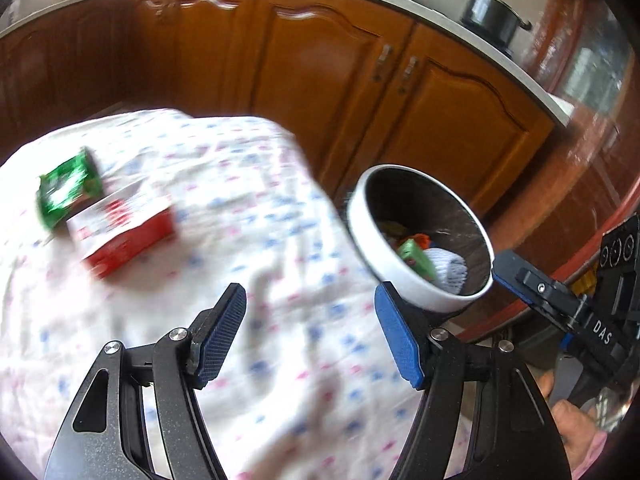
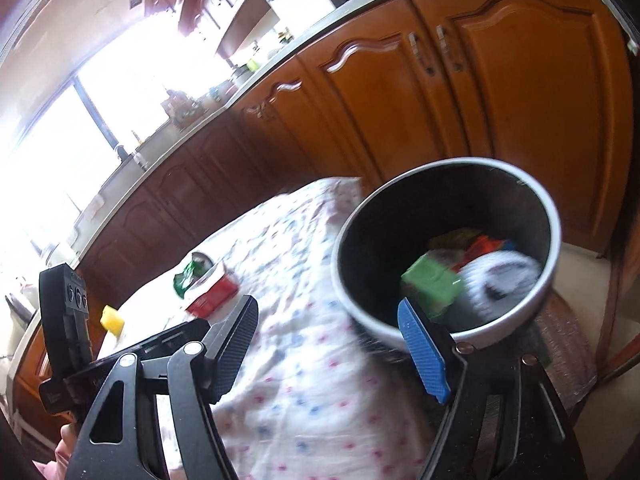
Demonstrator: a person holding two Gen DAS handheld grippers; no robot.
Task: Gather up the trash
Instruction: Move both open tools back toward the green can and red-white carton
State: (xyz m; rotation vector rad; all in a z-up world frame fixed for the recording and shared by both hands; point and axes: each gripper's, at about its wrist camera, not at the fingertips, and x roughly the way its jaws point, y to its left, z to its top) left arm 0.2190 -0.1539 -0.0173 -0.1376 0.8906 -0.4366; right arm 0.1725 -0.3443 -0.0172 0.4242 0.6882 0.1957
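A round trash bin [image 1: 362, 232] with a white rim stands beside the table's right edge; it also shows in the right wrist view [image 2: 344, 288]. Inside lie a green box [image 2: 430, 286], a white foam net [image 2: 500, 280] and other wrappers. On the floral tablecloth [image 1: 240, 240] lie a red and white box [image 1: 124, 236] and a green wrapper [image 1: 66, 188], also seen in the right wrist view as the red box [image 2: 212, 292] and green wrapper [image 2: 188, 274]. My left gripper [image 1: 312, 336] is open and empty over the cloth. My right gripper [image 2: 332, 348] is open and empty near the bin.
Brown wooden cabinets [image 1: 320, 72] with a pale countertop run behind the table. A dark pot [image 1: 492, 12] sits on the counter. A yellow sponge [image 2: 112, 320] lies at the table's far left. A bright window [image 2: 80, 120] is at the left.
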